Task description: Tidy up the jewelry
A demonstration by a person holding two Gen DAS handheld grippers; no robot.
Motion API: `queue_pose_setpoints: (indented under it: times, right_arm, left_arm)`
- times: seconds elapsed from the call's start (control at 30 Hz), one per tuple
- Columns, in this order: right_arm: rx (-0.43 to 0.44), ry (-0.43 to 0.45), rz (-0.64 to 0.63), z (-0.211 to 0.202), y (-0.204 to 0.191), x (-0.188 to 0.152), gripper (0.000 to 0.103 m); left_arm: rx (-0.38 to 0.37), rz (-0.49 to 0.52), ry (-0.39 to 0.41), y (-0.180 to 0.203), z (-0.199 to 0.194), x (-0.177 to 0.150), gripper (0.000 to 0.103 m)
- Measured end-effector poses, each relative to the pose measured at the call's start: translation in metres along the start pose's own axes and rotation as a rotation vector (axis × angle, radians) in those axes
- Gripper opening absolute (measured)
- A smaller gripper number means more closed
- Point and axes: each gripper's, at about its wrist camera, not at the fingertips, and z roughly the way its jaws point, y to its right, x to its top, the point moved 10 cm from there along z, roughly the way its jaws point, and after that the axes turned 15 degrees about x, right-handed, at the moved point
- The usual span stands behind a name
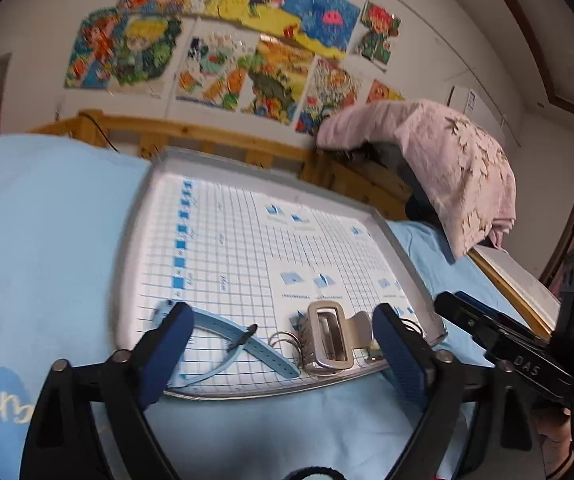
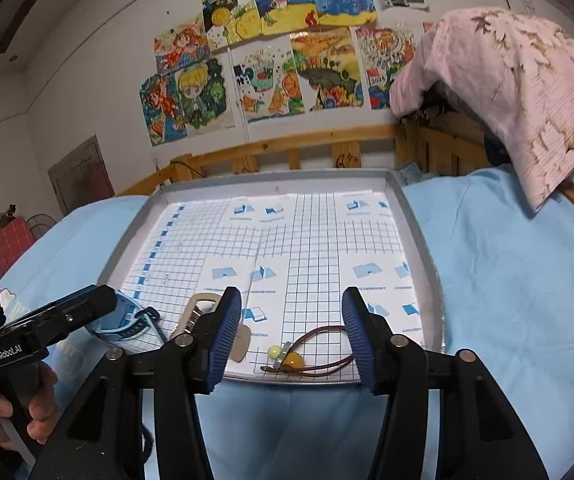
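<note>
- Currently I am cataloguing one shallow grey tray (image 2: 415, 216), which is sitting on a light blue bedsheet (image 2: 507, 264) and is lined with blue-gridded paper (image 2: 311, 248) carrying small printed diagrams; its captions are too small for me to read.
- Lying in the tray's near left part: a light blue strap (image 1: 243, 340) with punched holes, a bunch of metal rings (image 1: 285, 340), and a silver rectangular buckle (image 1: 329, 336) just beside the rings.
- Lying in the tray's near right part: a brown cord bracelet (image 2: 319, 354) with a pale green bead and an amber bead.
- I am holding the left gripper (image 1: 283, 344) with its jaws wide apart, straddling strap, rings and buckle, pressing on none.
- I am holding the right gripper (image 2: 291, 336) with its jaws apart around the bracelet, not clamping it.
- Writing I am reading: "GenRobot.AI" on the left gripper's body, seen from the right wrist; "DAS" on the right gripper's body, seen from the left wrist.
- Children's drawings (image 2: 271, 68) are hanging on the wall behind.
</note>
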Motion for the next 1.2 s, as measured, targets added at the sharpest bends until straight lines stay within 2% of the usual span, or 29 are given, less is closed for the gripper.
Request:
queue_pose_setpoints:
  times: [0.03, 0.07, 0.1, 0.2, 0.37, 0.43, 0.83, 1.03, 1.2]
  right_arm:
    - [-0.003, 0.01, -0.007, -0.005, -0.002, 0.001, 0.061]
    - [-0.003, 0.021, -0.014, -0.009, -0.005, 0.002, 0.063]
    - [-0.003, 0.038, -0.024, -0.017, -0.009, 0.004, 0.067]
    - [-0.015, 0.071, -0.047, -0.035, -0.019, 0.006, 0.09]
    - [-0.013, 0.1, -0.092, -0.067, -0.041, 0.003, 0.095]
    - [-0.009, 0.11, -0.098, -0.079, -0.049, 0.001, 0.101]
    - [0.0, 0.173, -0.103, -0.159, -0.091, -0.035, 0.101]
    - [-0.003, 0.194, -0.082, -0.191, -0.097, -0.061, 0.101]
    - [-0.031, 0.207, -0.113, -0.211, -0.1, -0.074, 0.101]
  left_arm:
    - [0.018, 0.001, 0.022, -0.002, -0.007, 0.002, 0.099]
    - [0.035, 0.001, 0.042, -0.004, -0.013, 0.003, 0.102]
    - [0.049, 0.002, 0.06, -0.006, -0.019, 0.005, 0.102]
    - [0.082, 0.001, 0.115, -0.012, -0.041, 0.008, 0.103]
    - [0.107, -0.015, 0.181, -0.021, -0.083, 0.008, 0.103]
    - [0.115, -0.012, 0.199, -0.023, -0.098, 0.007, 0.103]
    - [0.175, -0.013, 0.24, -0.041, -0.178, -0.023, 0.103]
    - [0.202, 0.013, 0.243, -0.042, -0.207, -0.046, 0.103]
    - [0.208, 0.017, 0.242, -0.041, -0.225, -0.064, 0.103]
